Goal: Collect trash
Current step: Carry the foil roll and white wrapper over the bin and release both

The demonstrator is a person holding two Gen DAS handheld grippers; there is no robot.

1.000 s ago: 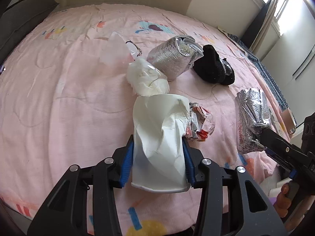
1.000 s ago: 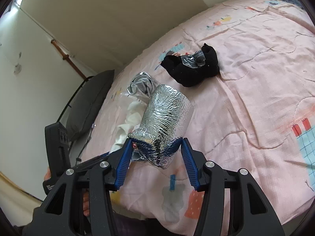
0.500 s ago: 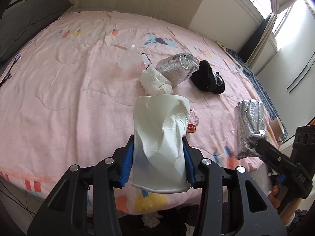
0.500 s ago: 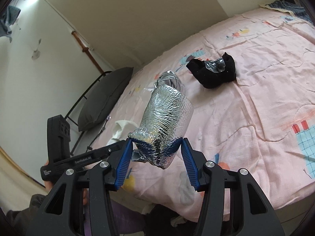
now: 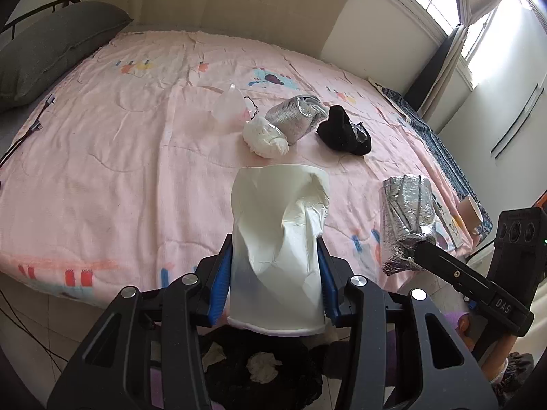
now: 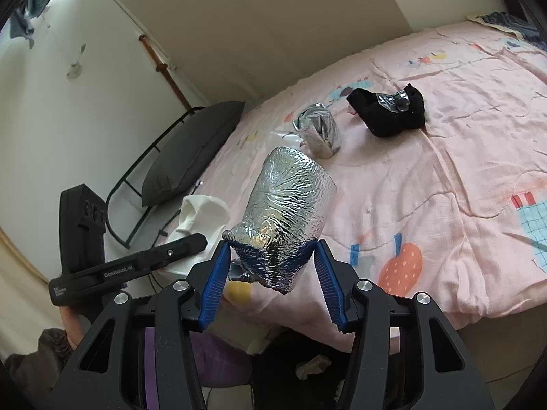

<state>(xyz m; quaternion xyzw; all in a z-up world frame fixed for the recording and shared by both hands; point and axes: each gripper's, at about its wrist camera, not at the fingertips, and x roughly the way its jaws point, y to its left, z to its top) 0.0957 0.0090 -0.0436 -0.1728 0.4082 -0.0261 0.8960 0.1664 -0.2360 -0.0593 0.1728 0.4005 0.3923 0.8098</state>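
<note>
My left gripper is shut on a crushed white paper cup, held upright off the near edge of the pink bed. My right gripper is shut on a foil-wrapped cup, also past the bed's edge. The left wrist view shows the foil-wrapped cup at right, and the right wrist view shows the white cup at left. Below both grippers lies a black bag with crumpled tissue in it. On the bed lie a white wad, a second foil cup, a clear plastic cup and a black cloth.
A grey pillow lies at the bed's far left by a metal frame. Cables run along the left edge of the bed. A window and curtain stand at the far right. Tiled floor shows under the bed's near edge.
Both grippers have drawn back from the bed and risen a little, each keeping its cup. The bed's near edge and the black bag below have come into view.
</note>
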